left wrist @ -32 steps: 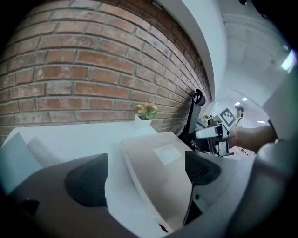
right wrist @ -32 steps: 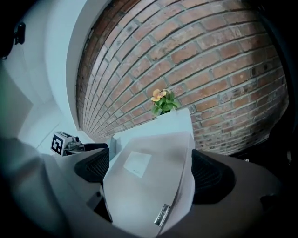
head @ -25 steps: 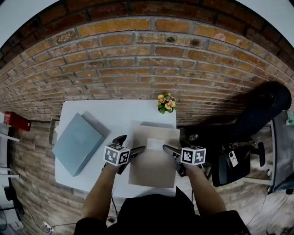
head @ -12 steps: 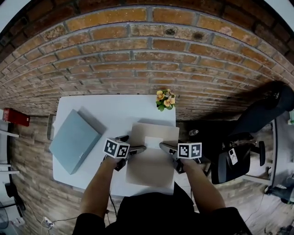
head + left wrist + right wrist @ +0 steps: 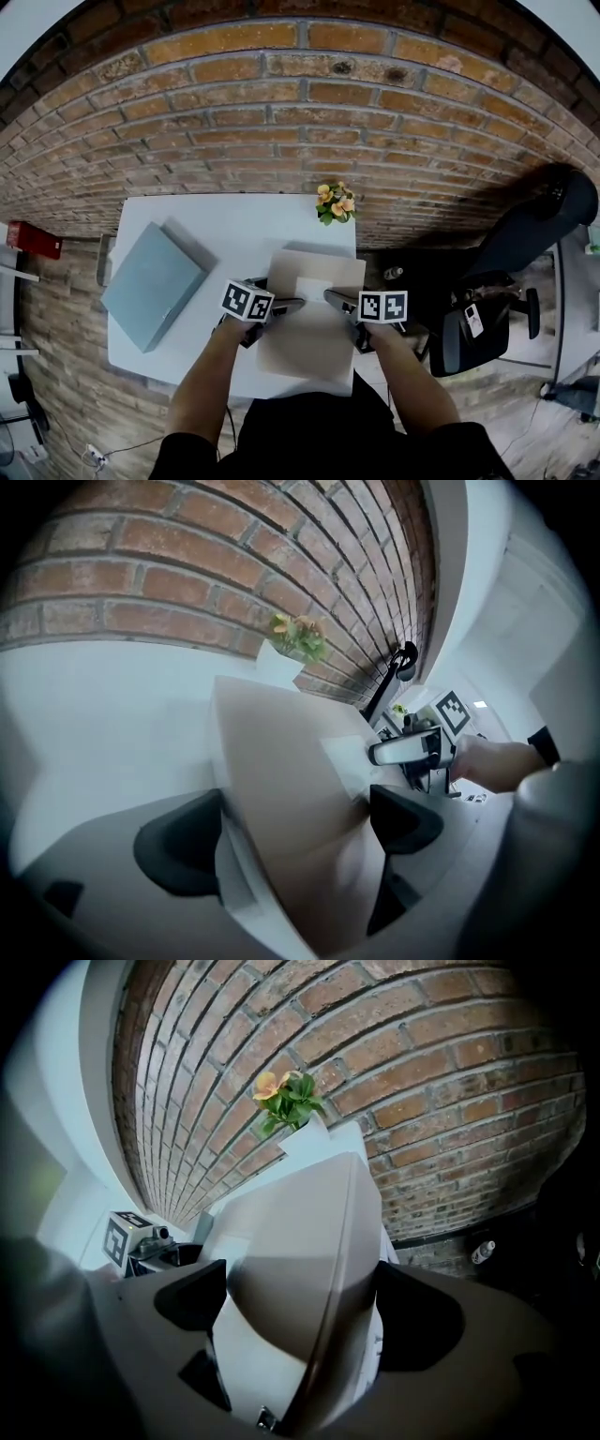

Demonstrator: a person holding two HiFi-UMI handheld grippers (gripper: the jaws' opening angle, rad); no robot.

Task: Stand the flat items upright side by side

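Observation:
A flat brown box (image 5: 309, 342) with a white label lies on the white table (image 5: 234, 234), and its right side reaches past the table's edge. A flat grey-blue box (image 5: 150, 286) lies at the table's left. My left gripper (image 5: 277, 303) sits at the brown box's left edge. In the left gripper view the brown box (image 5: 281, 780) lies between its wide-apart jaws (image 5: 295, 832). My right gripper (image 5: 339, 305) sits at the right edge. Its jaws (image 5: 300, 1312) have just been closing with the brown box's (image 5: 291, 1232) edge between them. No firm press shows on either side.
A small pot of yellow flowers (image 5: 335, 202) stands at the table's back right corner, against the brick wall (image 5: 300, 122). A black office chair (image 5: 469, 328) stands on the floor to the right. A red object (image 5: 33, 246) lies left of the table.
Both grippers have come lower and closer in onto the brown box's two side edges. The brown box and the grey-blue box lie as before.

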